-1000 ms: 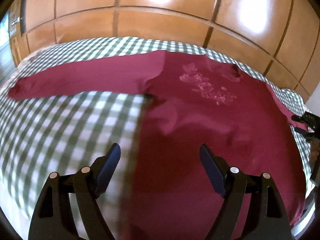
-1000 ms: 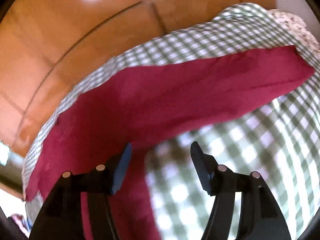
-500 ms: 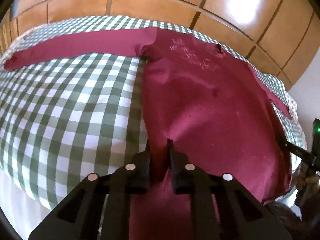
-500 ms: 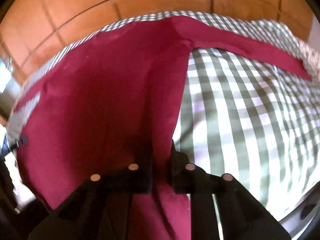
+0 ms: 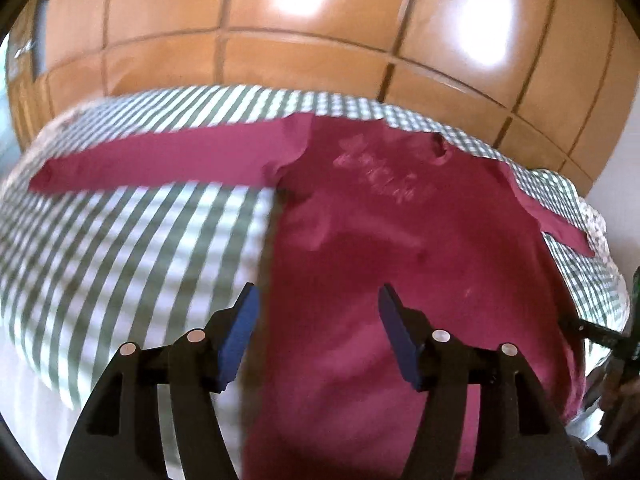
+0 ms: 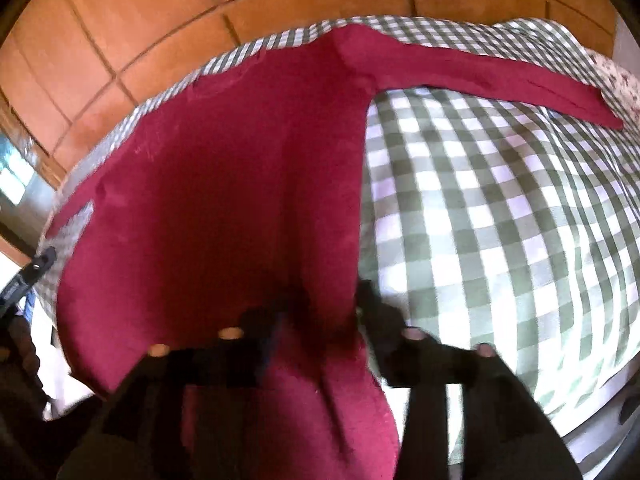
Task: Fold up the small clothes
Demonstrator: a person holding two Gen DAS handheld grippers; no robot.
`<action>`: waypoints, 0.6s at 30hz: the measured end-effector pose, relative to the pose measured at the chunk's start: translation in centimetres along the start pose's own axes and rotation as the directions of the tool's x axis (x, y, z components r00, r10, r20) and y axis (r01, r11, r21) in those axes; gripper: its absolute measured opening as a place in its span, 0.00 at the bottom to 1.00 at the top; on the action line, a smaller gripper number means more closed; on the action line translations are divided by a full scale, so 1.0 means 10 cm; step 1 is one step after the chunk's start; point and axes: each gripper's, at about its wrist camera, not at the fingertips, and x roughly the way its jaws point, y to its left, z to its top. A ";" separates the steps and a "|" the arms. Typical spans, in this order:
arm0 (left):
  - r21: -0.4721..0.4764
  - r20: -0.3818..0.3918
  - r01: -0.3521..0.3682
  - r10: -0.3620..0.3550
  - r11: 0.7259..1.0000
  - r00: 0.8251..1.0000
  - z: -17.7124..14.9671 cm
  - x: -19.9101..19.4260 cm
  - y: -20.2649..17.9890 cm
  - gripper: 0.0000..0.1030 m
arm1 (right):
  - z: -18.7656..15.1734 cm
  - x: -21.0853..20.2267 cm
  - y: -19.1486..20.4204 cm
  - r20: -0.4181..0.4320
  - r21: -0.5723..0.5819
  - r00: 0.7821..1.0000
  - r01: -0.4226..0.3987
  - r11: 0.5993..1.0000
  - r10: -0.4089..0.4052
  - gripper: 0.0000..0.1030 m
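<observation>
The maroon long-sleeved top lies flat on the checked bed, soft and limp. My left gripper and right gripper are opening over its hem corners, gripping nothing; I'd pinch there.

A green-and-white checked sheet covers the bed. Behind it stands glossy wooden panelling, divided by dark grooves and catching bright reflections. At the bed's far corner lies what seems a floral-patterned cloth.
</observation>
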 end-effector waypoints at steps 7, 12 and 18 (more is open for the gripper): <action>0.208 0.003 -0.017 0.017 0.978 1.000 0.19 0.49 -0.58 0.65 | 0.42 -0.16 -1.17 0.114 0.396 0.987 0.058 0.916 -0.112 0.53; 0.174 -0.114 -0.006 0.026 0.985 0.993 0.10 0.93 -0.55 0.72 | 0.75 -0.14 -2.19 0.167 0.652 0.970 0.023 0.758 -0.174 0.39; 0.131 -0.076 0.021 -0.011 0.991 0.997 0.06 0.98 -0.48 0.86 | 1.22 0.06 -2.84 0.214 0.778 0.959 -0.053 0.626 -0.185 0.41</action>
